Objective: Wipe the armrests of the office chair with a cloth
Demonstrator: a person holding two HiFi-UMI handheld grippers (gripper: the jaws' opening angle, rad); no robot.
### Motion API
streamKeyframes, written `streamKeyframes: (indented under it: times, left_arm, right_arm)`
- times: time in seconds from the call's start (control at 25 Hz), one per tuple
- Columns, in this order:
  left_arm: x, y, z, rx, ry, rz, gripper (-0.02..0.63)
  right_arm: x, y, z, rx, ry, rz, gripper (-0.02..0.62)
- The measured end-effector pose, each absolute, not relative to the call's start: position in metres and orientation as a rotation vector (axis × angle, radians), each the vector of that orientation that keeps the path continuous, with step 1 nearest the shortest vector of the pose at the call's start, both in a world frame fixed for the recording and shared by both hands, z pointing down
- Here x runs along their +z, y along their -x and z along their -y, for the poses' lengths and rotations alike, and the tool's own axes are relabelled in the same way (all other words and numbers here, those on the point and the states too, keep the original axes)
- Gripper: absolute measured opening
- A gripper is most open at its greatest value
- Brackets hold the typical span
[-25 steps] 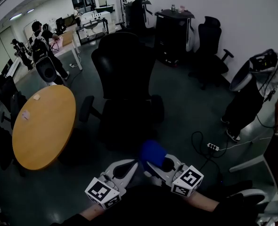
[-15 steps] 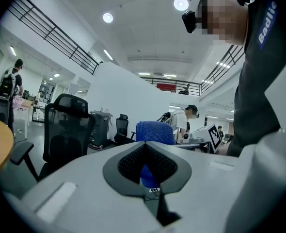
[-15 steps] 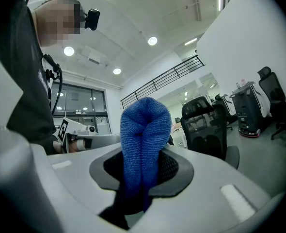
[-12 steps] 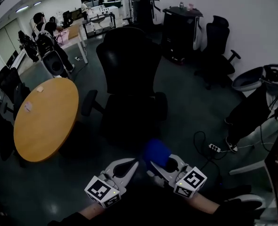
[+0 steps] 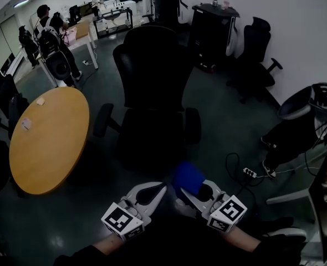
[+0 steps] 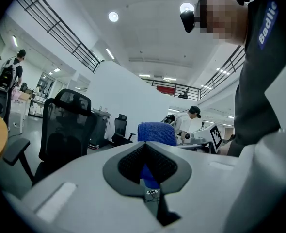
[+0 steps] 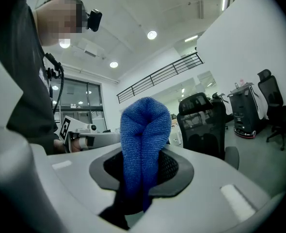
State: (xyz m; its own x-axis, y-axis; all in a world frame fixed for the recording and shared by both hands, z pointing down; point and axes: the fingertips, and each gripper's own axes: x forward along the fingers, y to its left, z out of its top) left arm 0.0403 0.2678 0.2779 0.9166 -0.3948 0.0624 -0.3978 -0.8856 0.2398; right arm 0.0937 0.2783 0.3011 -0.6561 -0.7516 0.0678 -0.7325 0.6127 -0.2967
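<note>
A black mesh office chair (image 5: pixel 152 93) stands ahead of me, its left armrest (image 5: pixel 102 121) and right armrest (image 5: pixel 192 125) bare. My right gripper (image 5: pixel 192 188) is shut on a folded blue cloth (image 5: pixel 187 177), which sticks up from its jaws (image 7: pixel 144 144). It is held low by my body, short of the seat. My left gripper (image 5: pixel 152 192) hangs beside it, shut with nothing in it. In the left gripper view the cloth (image 6: pixel 156 132) shows past the shut jaws and the chair (image 6: pixel 68 125) is at the left. The right gripper view shows the chair (image 7: pixel 203 123) to the right.
A round wooden table (image 5: pixel 44 140) stands left of the chair. A power strip and cable (image 5: pixel 251 173) lie on the floor to the right, near a standing person (image 5: pixel 296 129). More black chairs (image 5: pixel 257 54) and a black cabinet (image 5: pixel 213 35) line the far wall.
Both grippers have stayed together near my body, the cloth still gripped. The head view has shifted slightly, and the chair sits a little nearer.
</note>
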Motion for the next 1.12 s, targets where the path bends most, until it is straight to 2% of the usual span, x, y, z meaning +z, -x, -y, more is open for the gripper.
streamKeyframes:
  times: [1.12]
  left_arm:
    - [0.297,0.114,0.006,-0.032,-2.764,0.681,0.02]
  right_arm:
    - [0.311,0.036,-0.026,-0.534,1.328,-2.773,0.112]
